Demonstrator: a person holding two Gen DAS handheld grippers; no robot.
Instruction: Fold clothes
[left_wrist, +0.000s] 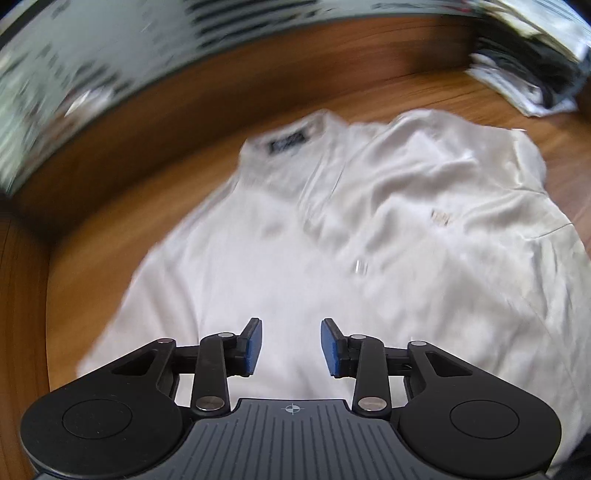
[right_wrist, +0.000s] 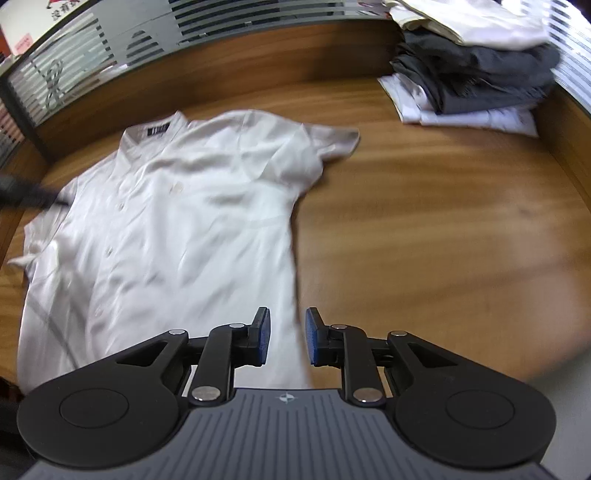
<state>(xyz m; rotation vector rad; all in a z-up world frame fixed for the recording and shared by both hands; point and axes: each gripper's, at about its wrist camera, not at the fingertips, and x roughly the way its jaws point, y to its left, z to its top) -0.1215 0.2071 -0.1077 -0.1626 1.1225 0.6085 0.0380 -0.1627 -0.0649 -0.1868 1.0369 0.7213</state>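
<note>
A white short-sleeved shirt (left_wrist: 332, 229) lies spread front-up on the wooden table, its collar with a dark label at the far side. My left gripper (left_wrist: 291, 345) hangs open above the shirt's lower part, nothing between its blue pads. In the right wrist view the same shirt (right_wrist: 166, 221) fills the left half, buttons running down its front. My right gripper (right_wrist: 287, 338) is open over the shirt's right lower edge, nothing gripped between its blue pads. A blurred dark shape (right_wrist: 26, 192) at the left edge crosses the shirt's sleeve; I cannot tell what it is.
A stack of folded clothes (right_wrist: 476, 70), white and dark grey, sits at the far right of the table (right_wrist: 443, 221). A raised wooden rim and a striped glass partition (right_wrist: 110, 55) run along the back. Bare wood lies right of the shirt.
</note>
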